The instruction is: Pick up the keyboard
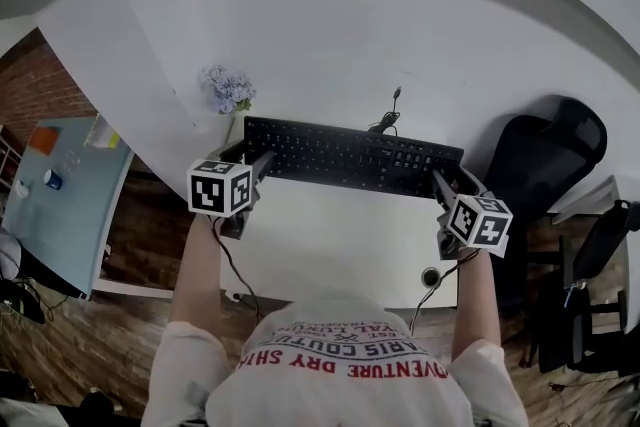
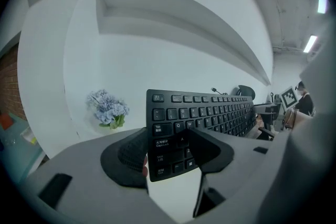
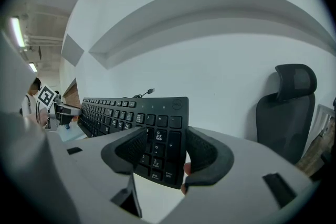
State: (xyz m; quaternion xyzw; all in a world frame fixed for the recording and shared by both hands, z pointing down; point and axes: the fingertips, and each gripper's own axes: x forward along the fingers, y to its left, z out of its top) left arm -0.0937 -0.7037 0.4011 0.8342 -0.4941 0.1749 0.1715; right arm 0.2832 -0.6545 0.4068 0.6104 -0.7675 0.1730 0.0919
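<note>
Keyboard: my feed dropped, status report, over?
Left gripper, right gripper: each shut on a keyboard end. Cable loose behind. Flowers near left end, apart.

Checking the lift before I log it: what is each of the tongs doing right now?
Left tongs: shut on the left end of the black rectangular plastic keyboard.
Right tongs: shut on the same keyboard's right end.

**Open desk ahead, clutter at the flanks**

The keyboard [image 1: 350, 158] fills the whole gap between the left gripper [image 2: 168, 153] and the right gripper [image 3: 157, 159], clamped at both ends. Ahead of both, the white desk [image 1: 330, 35] gives free passage. Flowers [image 1: 228, 89] stand just ahead of the left gripper. A loose cable [image 1: 388, 118] trails ahead, nearer the right one. An office chair [image 1: 545, 155] blocks its outer side.
</note>
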